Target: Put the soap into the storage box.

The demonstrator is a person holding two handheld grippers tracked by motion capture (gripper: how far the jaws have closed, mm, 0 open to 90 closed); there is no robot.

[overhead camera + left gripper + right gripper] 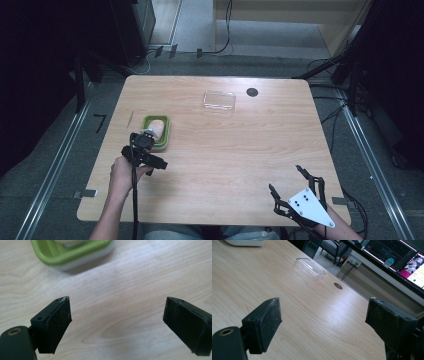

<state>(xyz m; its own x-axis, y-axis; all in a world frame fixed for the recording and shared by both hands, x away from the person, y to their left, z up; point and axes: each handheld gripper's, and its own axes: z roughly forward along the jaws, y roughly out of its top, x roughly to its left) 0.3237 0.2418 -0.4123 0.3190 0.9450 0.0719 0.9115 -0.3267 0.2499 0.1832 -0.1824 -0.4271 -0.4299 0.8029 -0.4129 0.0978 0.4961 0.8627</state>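
A green container (pixel 165 135) with a white base sits on the left part of the wooden table, and a pale beige piece of food (pixel 158 127) lies in it. My left gripper (pixel 145 141) is just at its near side, held in a hand. In the left gripper view the jaws stand wide apart over bare wood, left gripper (pixel 117 312) open and holding nothing, with the container's rim (pixel 75 255) ahead. My right gripper (pixel 285 177) rests open near the front right corner; nothing lies between the jaws of the right gripper (pixel 324 315).
A clear plastic lid (pixel 219 100) lies at the far middle of the table, the same lid (pixel 310 268) ahead in the right gripper view. A dark round cable hole (pixel 252 92) is beside it. A thin stick (pixel 131 119) lies left of the container. Cables run across the floor beyond.
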